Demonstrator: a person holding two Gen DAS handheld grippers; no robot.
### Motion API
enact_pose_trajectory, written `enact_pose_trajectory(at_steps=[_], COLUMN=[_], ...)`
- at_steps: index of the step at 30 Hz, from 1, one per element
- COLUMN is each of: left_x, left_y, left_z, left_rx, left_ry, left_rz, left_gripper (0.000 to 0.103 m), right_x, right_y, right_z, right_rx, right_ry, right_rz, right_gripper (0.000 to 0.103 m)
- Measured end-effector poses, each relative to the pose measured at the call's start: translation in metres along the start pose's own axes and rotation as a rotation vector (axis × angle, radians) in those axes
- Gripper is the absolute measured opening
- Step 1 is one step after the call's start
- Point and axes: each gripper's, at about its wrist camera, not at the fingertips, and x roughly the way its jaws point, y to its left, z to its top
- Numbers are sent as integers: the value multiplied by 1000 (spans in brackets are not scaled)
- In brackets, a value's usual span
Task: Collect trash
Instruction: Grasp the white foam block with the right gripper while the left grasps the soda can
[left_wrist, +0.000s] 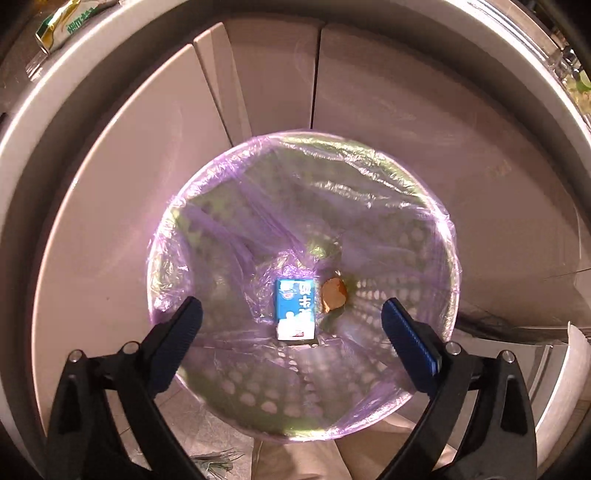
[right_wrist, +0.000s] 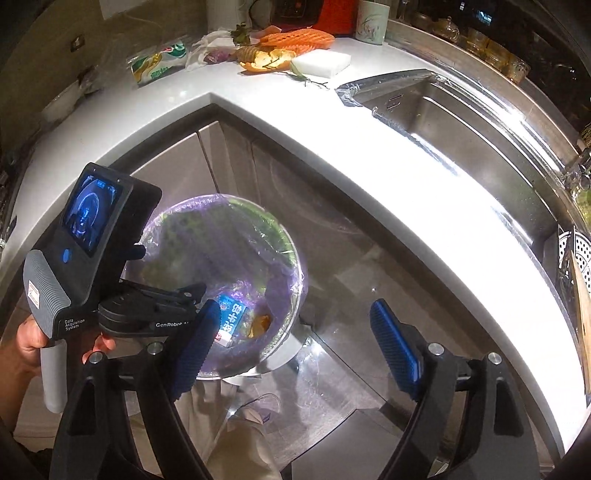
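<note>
2 pieces of trash, a blue carton (left_wrist: 295, 308) and a peel (left_wrist: 333, 294), lie in the lined bin (left_wrist: 424, 221); left tongs (left_wrist: 291, 321) and right tongs (right_wrist: 291, 347) are both spread and empty; next, I judge, reach for the wrapper (right_wrist: 159, 64) on the surface (right_wrist: 332, 147), pinching its middle firmly.

Left gripper (right_wrist: 177, 299) body: "GenRobot" along its side, "Data Acquisition System" on the grey handle block. Blue carton (left_wrist: 295, 314) in the bin: white characters, not readable. Green-yellow wrapper (right_wrist: 159, 62) on the counter: green print, illegible.
</note>
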Motion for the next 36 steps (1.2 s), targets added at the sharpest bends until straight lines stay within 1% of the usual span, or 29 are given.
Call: enact_pose_trajectory(at_steps=[3,6,8,11,13,15,18,21,23,24,27,29,31,34,36], left_x=[-22,-58,-89,-130,-150,-164,-169,-155,-133,-124,-96,-81,-70,-60,-58], left_y=[5,16,31,59,82,108,148,183,203,209,227,237,240,242,243], left_z=[5,12,21,42,63,86,124,160,184,192,214,228,237,249,255], left_rx=[-8,-34,-62,-94,-99,-93,-42,47,131,169,294,361,427,485,493], left_ry=[-32,-89,-153,-262,-331,-392,-429,-418,-383,-364,-303,-259,-232,-220,-219], left_rz=[-3,-14,-19,0,30,83,165,216,238,234,194,147,101,31,-14], left_gripper=[93,93,94,95,95,95,95,95,95,95,95,95,95,95,95], right_x=[-11,-23,-32,-41,-47,-50,-49,-42,-35,-31,-18,-8,1,13,20], right_y=[-4,-4,-2,3,7,12,19,28,32,35,41,45,49,53,54], right_z=[5,13,22,39,51,64,84,103,114,120,135,145,155,170,181], right_rx=[17,26,17,15,18,16,30,34,43,52,76,87,97,112,123], right_ry=[-34,-65,-97,-136,-159,-179,-191,-196,-193,-187,-162,-145,-127,-106,-99], right_rz=[9,29,33,24,34,20,20,8,-7,-9,-18,-22,-28,-32,-37], right_gripper=[83,83,84,86,86,87,87,90,90,90,90,90,90,90,90])
